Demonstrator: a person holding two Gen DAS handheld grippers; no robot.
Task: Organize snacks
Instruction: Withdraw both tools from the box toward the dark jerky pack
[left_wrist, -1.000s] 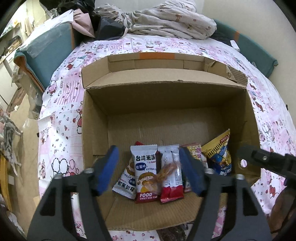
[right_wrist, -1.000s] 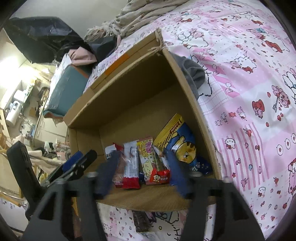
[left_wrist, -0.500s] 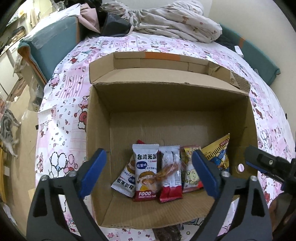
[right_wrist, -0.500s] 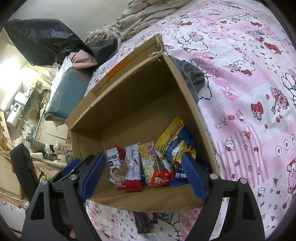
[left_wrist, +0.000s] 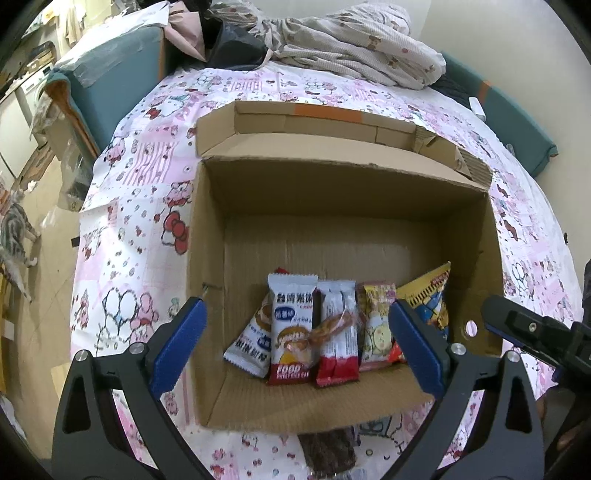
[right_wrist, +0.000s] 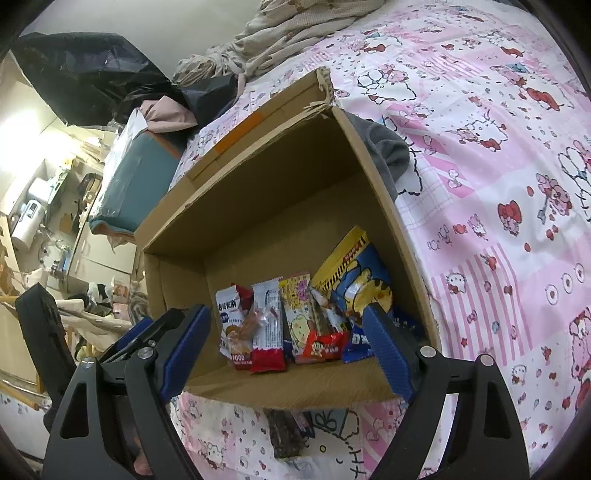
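Pink bedsheet (left_wrist: 122, 236) carries box (left_wrist: 207, 236); lower-centre snacks (left_wrist: 291, 328) look light, crinkly, slippery, best pinched at sealed ends; both grippers' fingers (left_wrist: 179, 338) gape empty

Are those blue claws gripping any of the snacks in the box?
Apart. Both wrist views show the left gripper and right gripper open above the snacks, holding nothing.

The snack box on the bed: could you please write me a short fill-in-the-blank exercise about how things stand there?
1. The snack packets stand in a row inside the cardboard ____.
2. The yellow-and-blue bag leans in the box's ____-hand corner, seen from the left wrist.
3. Both the left gripper and the right gripper are ____ and hold nothing.
4. A dark packet lies on the pink sheet, ____ the box.

Missing words: box; right; open; outside
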